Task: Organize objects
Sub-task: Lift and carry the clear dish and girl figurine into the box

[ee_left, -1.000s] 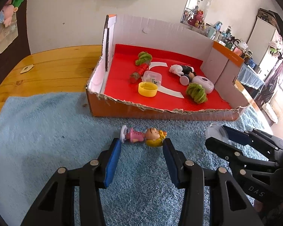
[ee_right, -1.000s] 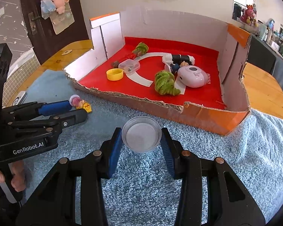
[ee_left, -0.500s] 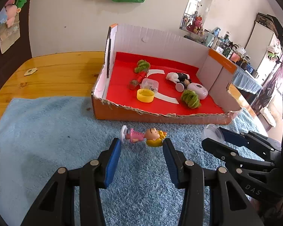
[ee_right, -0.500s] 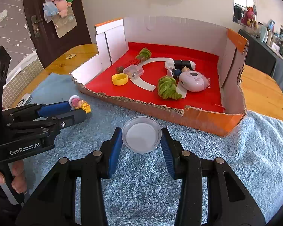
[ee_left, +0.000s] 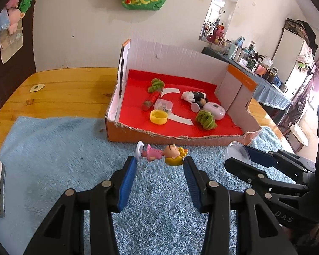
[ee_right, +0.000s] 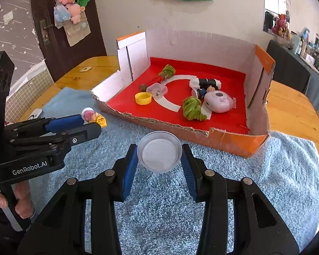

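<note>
Both claws are clamped: the left gripper (ee_left: 159,163) on a figurine (ee_left: 162,153), the right gripper (ee_right: 159,157) on a clear lid (ee_right: 159,154). Each should be carried level over the torn box rim (ee_right: 163,125) before release.

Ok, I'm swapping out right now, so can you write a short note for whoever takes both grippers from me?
Left gripper: jaws closed end to end on the small doll figure, held lying sideways above the blue towel.
Right gripper: jaws closed on the clear round lid, also above the towel.
Both are short of the torn front edge of the cardboard box.
Done: already in the box are a yellow cap, a small clear container, two green yarn bundles, a pink oval case and another figure.
Left: carry the doll and lid over the edge and set them on the red floor.
</note>
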The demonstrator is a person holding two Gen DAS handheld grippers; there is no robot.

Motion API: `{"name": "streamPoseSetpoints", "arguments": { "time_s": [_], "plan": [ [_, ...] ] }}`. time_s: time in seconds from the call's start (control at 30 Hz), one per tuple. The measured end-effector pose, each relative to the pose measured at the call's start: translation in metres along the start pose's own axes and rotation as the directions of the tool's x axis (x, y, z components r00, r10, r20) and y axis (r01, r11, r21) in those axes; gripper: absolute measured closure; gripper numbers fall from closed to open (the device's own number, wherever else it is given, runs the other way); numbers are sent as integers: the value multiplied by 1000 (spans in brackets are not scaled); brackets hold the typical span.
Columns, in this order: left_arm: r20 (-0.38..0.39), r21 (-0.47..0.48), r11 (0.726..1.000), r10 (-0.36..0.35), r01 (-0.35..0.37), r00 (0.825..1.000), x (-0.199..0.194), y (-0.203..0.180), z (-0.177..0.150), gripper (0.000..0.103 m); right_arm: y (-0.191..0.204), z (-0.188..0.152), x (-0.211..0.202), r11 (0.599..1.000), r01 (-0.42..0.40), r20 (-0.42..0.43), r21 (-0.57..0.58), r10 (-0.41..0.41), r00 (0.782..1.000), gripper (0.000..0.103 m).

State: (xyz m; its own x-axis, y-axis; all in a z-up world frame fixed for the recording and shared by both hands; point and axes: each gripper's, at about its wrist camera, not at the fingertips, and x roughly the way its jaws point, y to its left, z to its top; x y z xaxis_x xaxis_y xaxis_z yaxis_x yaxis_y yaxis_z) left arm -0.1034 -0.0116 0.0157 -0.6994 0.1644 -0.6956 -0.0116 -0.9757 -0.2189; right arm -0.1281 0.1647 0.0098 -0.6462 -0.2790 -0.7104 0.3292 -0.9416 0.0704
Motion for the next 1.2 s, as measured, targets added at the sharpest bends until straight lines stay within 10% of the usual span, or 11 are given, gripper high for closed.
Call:
{"name": "streamPoseSetpoints", "arguments": {
  "time_s": [1.2],
  "plan": [
    [-2, 49, 999, -6, 6, 1000, 29, -10, 60, 55, -30, 55, 16, 999, -12, 15, 30, 11, 1000, 64]
  ]
}}
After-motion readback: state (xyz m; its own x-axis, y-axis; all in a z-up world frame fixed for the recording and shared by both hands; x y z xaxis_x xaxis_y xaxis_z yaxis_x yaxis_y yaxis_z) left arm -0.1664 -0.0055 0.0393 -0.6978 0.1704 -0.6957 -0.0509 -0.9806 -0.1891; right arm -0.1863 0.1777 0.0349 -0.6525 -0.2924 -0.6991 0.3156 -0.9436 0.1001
